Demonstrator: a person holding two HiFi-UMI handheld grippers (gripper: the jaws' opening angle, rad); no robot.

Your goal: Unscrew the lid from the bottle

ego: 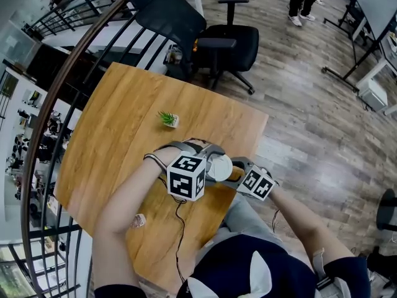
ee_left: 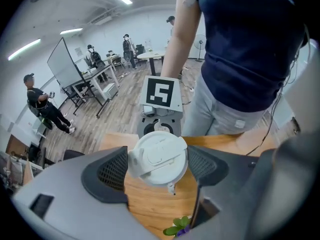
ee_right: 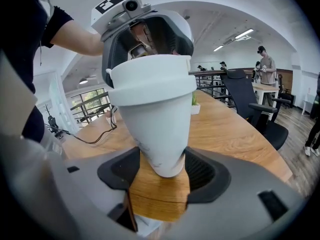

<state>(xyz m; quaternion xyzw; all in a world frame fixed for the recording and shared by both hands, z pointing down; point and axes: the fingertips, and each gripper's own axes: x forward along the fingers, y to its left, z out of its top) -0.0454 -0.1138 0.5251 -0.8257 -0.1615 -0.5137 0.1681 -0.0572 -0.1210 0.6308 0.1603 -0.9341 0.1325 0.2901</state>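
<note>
A white bottle (ee_right: 152, 114) with a white lid (ee_left: 159, 156) is held up above the wooden table (ego: 111, 135); in the head view the lid (ego: 219, 166) shows between the two marker cubes. My right gripper (ee_right: 160, 171) is shut on the bottle's narrow lower end, a pad pressing on each side. My left gripper (ee_left: 159, 166) comes down over the top, and the lid fills the gap between its mesh pads, touching both. The right gripper view shows the left gripper (ee_right: 145, 34) capping the bottle. The bottle leans slightly.
A small potted plant (ego: 168, 119) stands on the table beyond the grippers. A black office chair (ego: 229, 42) sits past the far table edge, and a curved railing (ego: 56, 104) runs along the left. A cable (ego: 180, 228) trails over the near table. People stand in the background.
</note>
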